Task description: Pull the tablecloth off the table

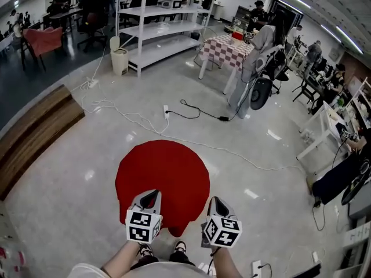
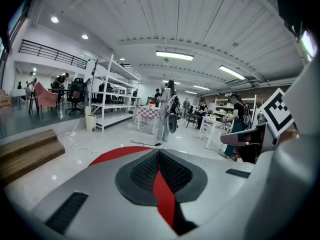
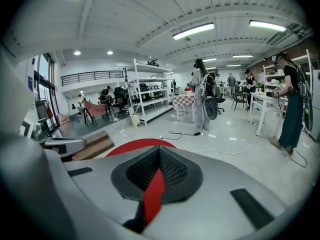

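Head view shows the left gripper [image 1: 152,196] and right gripper [image 1: 215,202], jaws clamped on the near edge of the red tablecloth [image 1: 162,169] covering the hidden worktop; judged next: pull both back evenly.

The cloth [image 1: 162,175] is plain red and round. It lies spread flat and smooth over the table, which it hides completely. Its far edge makes an even curve against the grey floor [image 1: 249,155]. The near edge hangs down in a point between the two grippers. The left gripper [image 1: 152,200] pinches one fold of that edge and the right gripper [image 1: 215,204] another. Each fold shows as a red strip between closed jaws.
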{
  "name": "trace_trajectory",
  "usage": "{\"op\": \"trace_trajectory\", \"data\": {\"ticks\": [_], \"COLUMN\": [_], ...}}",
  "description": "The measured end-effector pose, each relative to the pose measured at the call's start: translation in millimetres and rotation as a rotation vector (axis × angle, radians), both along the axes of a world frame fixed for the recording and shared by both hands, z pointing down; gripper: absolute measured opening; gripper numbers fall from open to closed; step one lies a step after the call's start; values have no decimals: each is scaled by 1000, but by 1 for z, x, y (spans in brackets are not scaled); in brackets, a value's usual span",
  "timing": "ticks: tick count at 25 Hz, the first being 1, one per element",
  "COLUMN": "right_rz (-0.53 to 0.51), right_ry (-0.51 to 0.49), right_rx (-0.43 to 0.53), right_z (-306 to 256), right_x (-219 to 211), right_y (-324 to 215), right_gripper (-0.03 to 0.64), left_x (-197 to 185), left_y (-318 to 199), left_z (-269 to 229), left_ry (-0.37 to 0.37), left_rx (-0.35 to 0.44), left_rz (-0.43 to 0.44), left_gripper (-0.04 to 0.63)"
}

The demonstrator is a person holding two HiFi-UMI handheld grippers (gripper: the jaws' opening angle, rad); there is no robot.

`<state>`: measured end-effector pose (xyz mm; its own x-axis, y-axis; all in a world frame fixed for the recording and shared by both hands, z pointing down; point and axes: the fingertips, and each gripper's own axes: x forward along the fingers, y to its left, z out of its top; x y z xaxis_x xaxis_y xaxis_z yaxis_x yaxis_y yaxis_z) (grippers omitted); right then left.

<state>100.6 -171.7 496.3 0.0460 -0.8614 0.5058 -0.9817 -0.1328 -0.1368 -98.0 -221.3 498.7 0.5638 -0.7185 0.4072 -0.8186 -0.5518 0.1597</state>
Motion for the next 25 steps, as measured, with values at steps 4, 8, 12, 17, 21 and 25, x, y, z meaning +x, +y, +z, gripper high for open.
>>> {"op": "trace_trajectory", "data": {"ticks": [4,8,12,17,21,25], "right_rz": [36,52,71,108,130,133], "right_ry": [-23,-40,-53,-68,-82,-95], "right_rx": [-8,-12,-20,-40,-48,-56], "right_z": [7,11,17,27,34,41], "right_x": [19,27,35,56,70,76], "right_y": [8,15,25,44,54,59], "right_gripper": [25,25,25,25,25,25], "left_x": [20,33,48,71,86,93], "left_y": [3,6,12,27,35,38], "left_z": [0,2,9,20,27,31], "left_ry": [-17,-26,-29,-49,-63,-79], "left_rx": [-1,-8,-26,-50,-64,-69], "left_rz": [36,58,84,132,157,171], "left_gripper": [18,18,18,18,18,18]}}
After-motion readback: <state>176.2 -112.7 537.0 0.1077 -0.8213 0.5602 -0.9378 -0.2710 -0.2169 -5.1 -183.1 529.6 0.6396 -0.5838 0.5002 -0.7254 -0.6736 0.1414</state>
